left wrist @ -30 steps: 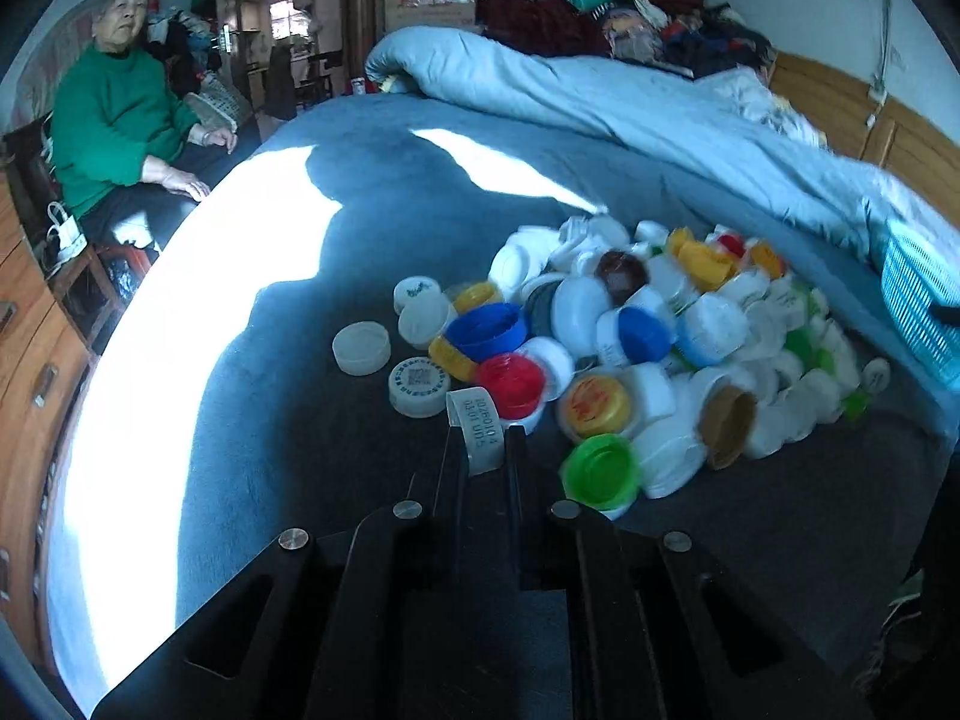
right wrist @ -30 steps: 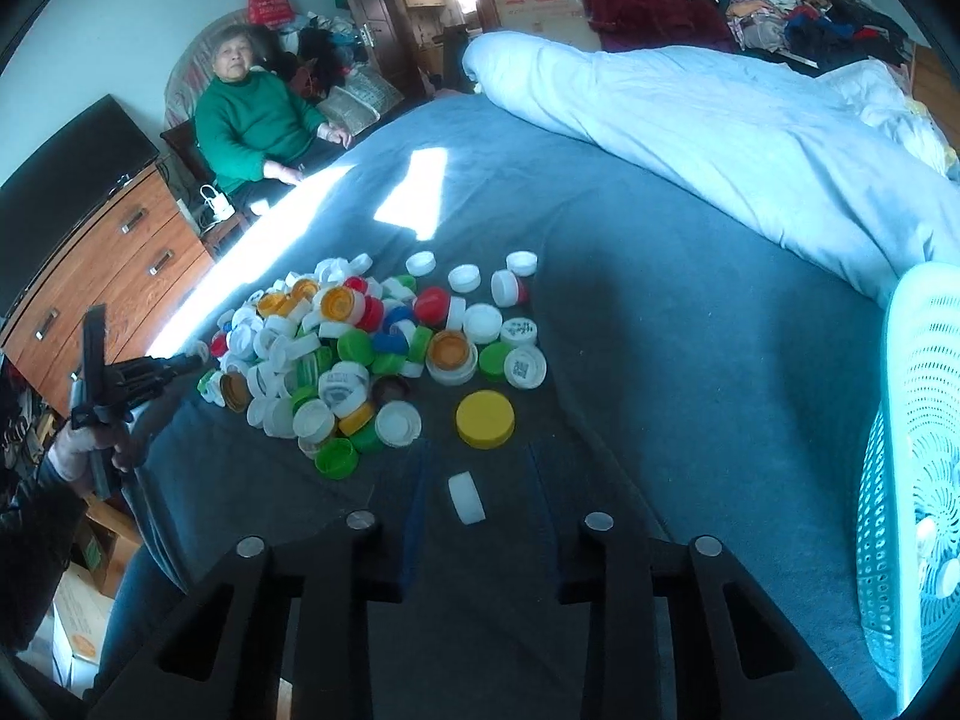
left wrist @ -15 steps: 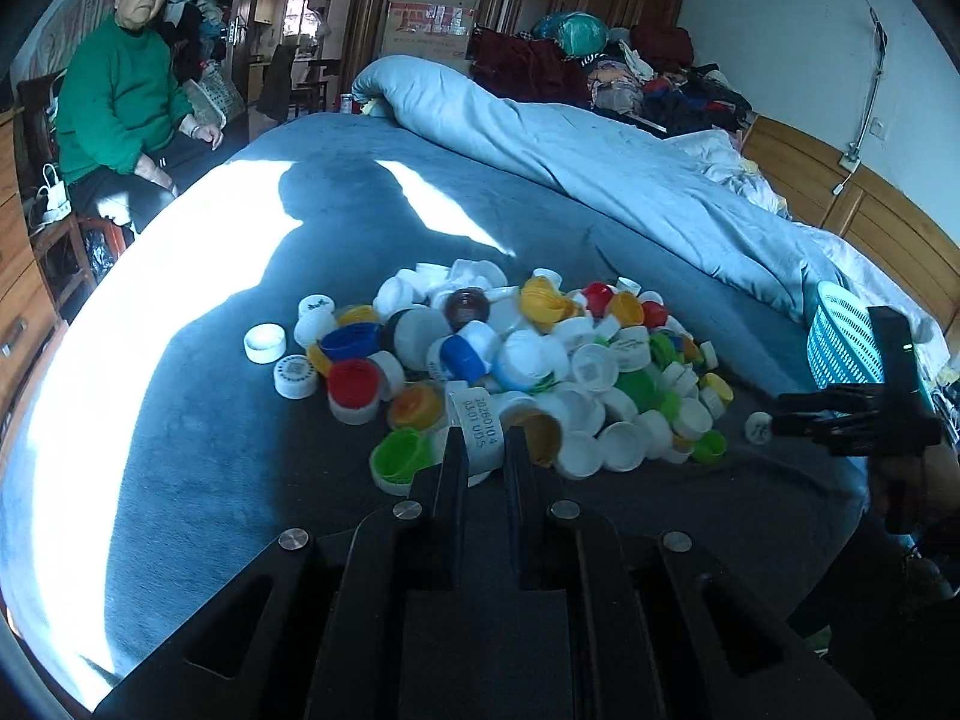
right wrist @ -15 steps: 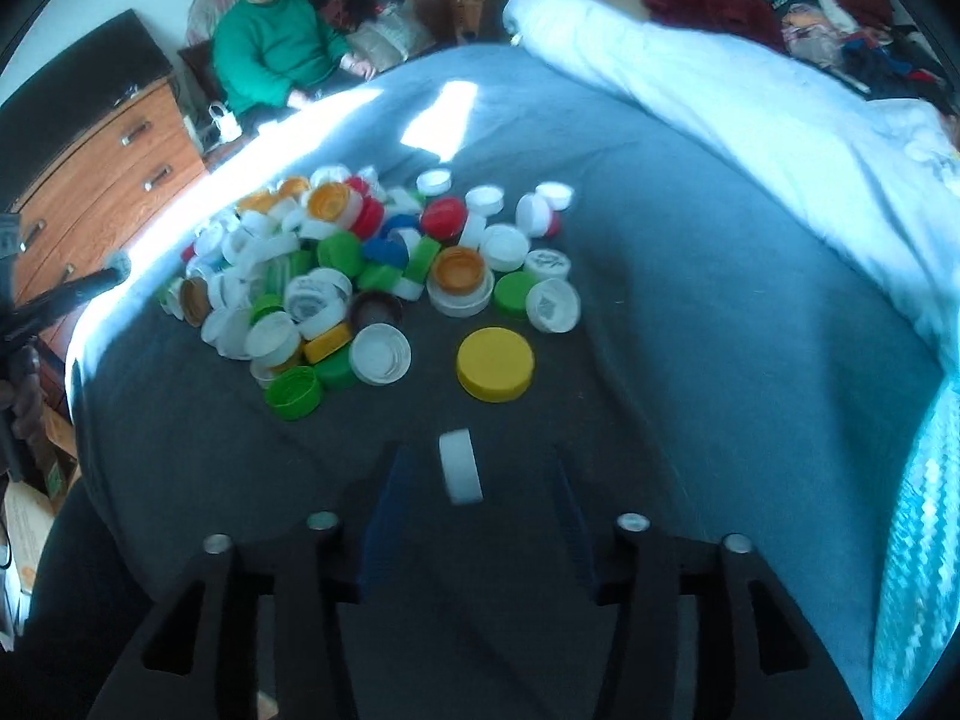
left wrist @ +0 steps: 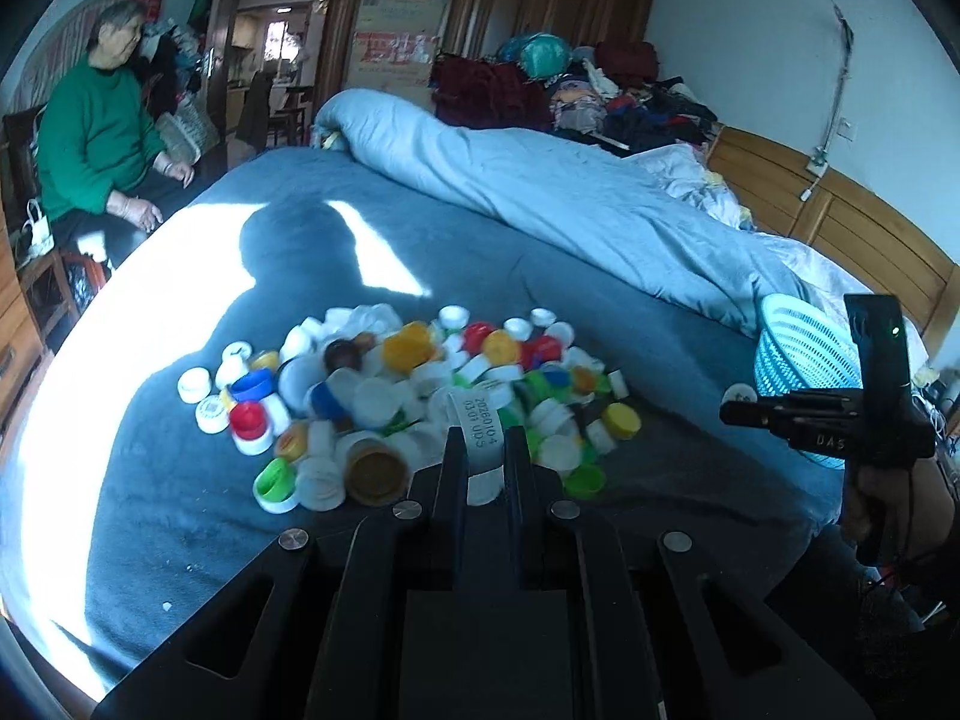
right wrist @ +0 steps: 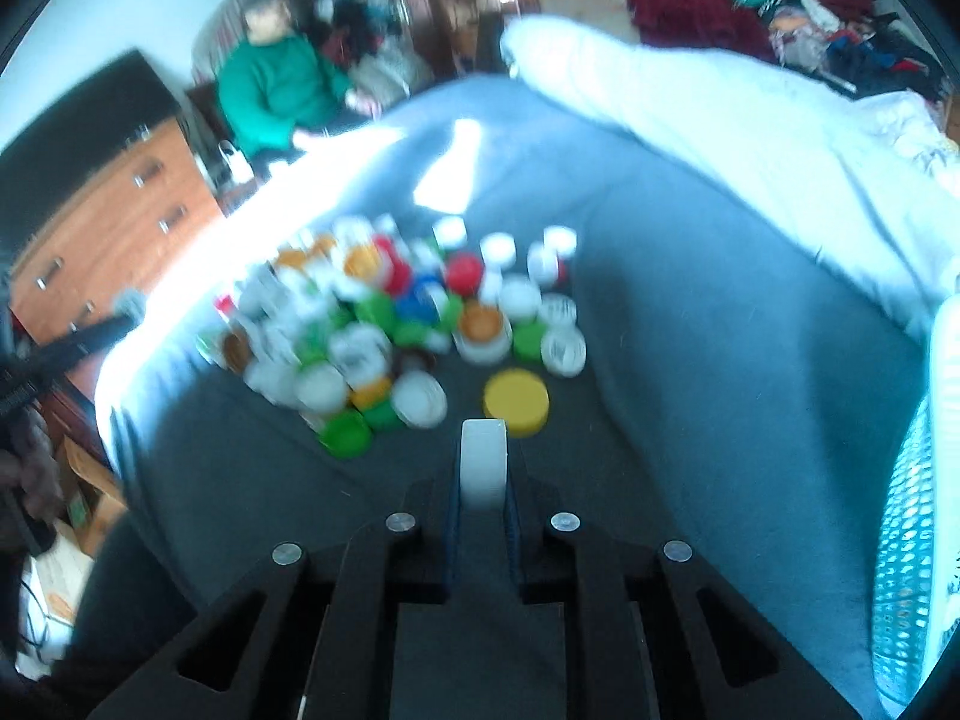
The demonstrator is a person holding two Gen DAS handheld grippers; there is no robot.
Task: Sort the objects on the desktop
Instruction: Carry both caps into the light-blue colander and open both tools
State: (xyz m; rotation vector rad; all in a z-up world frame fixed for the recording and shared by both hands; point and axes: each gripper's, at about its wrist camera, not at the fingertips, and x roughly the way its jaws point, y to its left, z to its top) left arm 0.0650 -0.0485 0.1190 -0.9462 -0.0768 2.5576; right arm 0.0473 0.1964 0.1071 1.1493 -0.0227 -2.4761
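the right wrist view is blurring, so i'm barely making out the cap pile (right wrist: 396, 324) on the grey bed (right wrist: 690, 330). my right tongs (right wrist: 483, 468) are gripping a white cap (right wrist: 482, 456); left tongs (left wrist: 483, 450) are pinching a printed white cap (left wrist: 477, 429).

Blue-grey bed (left wrist: 540, 276), heap of bottle caps (left wrist: 420, 402), rolled duvet (left wrist: 540, 192), basket (left wrist: 798, 348)

Both wrist cams look down along their jaws, from opposite sides, sharing the cap pile (left wrist: 420, 402) on the bed (right wrist: 690, 330).
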